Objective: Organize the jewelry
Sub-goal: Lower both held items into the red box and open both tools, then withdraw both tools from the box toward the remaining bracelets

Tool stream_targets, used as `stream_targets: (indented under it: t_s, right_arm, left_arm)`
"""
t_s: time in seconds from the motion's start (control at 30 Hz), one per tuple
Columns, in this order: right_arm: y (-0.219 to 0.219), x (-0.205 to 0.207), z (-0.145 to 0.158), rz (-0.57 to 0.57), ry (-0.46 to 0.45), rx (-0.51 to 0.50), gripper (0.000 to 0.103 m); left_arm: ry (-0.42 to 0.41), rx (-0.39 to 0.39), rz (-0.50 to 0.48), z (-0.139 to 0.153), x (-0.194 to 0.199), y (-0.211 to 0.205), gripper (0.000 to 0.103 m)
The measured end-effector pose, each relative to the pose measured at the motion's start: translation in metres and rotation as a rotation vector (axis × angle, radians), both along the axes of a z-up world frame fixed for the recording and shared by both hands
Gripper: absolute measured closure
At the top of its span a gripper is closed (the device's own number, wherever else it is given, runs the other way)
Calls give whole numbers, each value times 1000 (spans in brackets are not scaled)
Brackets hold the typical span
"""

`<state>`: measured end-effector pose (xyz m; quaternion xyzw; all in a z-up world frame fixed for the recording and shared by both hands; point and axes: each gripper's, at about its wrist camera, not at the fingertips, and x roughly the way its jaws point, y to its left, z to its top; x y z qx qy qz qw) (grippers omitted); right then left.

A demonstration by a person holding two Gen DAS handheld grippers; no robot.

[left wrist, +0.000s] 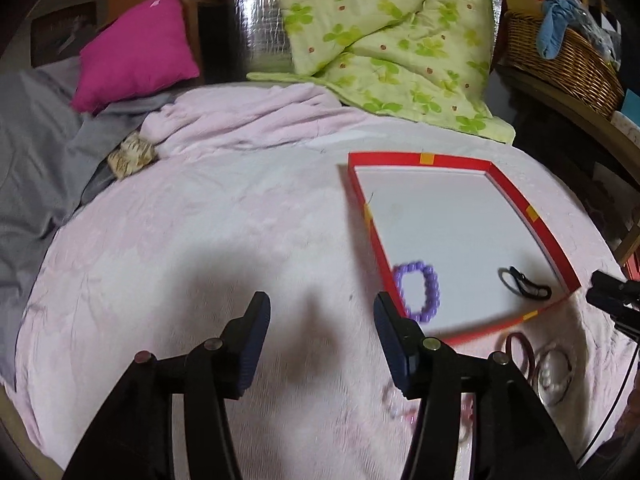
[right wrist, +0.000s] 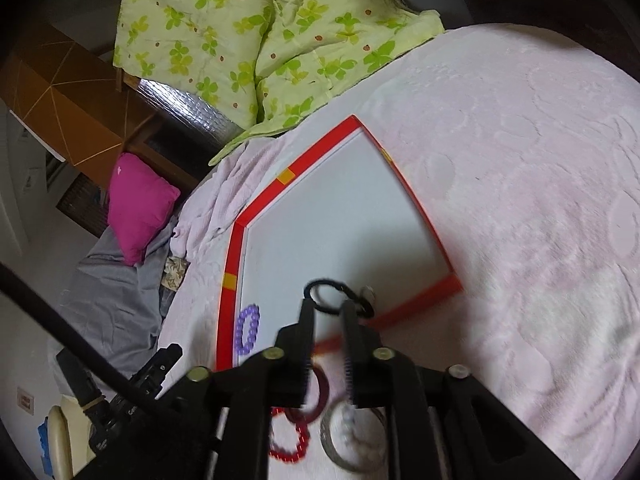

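Observation:
A red-rimmed tray (left wrist: 520, 208) with a white floor lies on the pink bedspread; it also shows in the right wrist view (right wrist: 236, 256). In it lie a purple bead bracelet (left wrist: 424, 292) (right wrist: 248, 328) and a black hair tie (left wrist: 524, 282) (right wrist: 336, 294). My left gripper (left wrist: 320, 320) is open and empty, left of the tray's near corner. My right gripper (right wrist: 328, 312) is open and empty, its tips just over the tray's near rim by the black hair tie. A dark red bangle (left wrist: 520, 350) (right wrist: 320, 396), a silver bangle with pearls (left wrist: 554, 376) (right wrist: 352, 436) and a red bead bracelet (right wrist: 288, 440) lie before the tray.
A green clover quilt (left wrist: 384, 40) and a magenta pillow (left wrist: 136, 52) lie at the far side of the bed. A grey blanket (left wrist: 36, 152) covers the left. A wicker basket (left wrist: 560, 56) stands on a shelf at right.

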<state>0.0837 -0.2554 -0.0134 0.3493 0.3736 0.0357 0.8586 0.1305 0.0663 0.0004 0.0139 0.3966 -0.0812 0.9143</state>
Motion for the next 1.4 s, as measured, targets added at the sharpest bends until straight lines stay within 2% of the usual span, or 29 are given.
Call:
stream_targets:
  t_s: [0.03,0.07,0.27,0.4,0.57,0.83,1.03,1.17,1.27,1.33,1.4]
  right_arm:
    - [-2,-6,0,-10,-4,7,42]
    - [-4,-13,2,-25,-21,13,40]
    - [-10,-52,13,-43,-64,0,40]
    - [-5,-68,14,-21,-55,-30,52]
    - [6,-59,4,6,-8,-42,54]
    - [8,-46,-6,26,38,-35,54]
    - [0,-49,-11,39,77,-37,54]
    - [7,-51,-7,96,76,-84,54]
    - [18,-52,-4,171,61,-136,46]
    - [27,-52,-5,209,64,-202,32]
    - [38,-53,-7,264,59,-259,32]
  left_arm:
    - [2,3,0,0,-5,2,48]
    - [1,8,1,0,-8,3,48]
    - [24,1,5,-7,-38,13,48]
    - [46,15,-26,-14,-56,10,48]
    - [47,66,-68,-19,-63,4,48]
    - [81,78,-62,-27,-52,0,48]
    - [72,78,-114,-26,-55,-17,48]
    - [64,99,-155,-25,-59,-30,48]
    - [78,99,-176,-26,-59,-36,48]
    - [85,109,-193,-28,-59,-39,48]
    - [89,118,-218,-29,-61,-42,48]
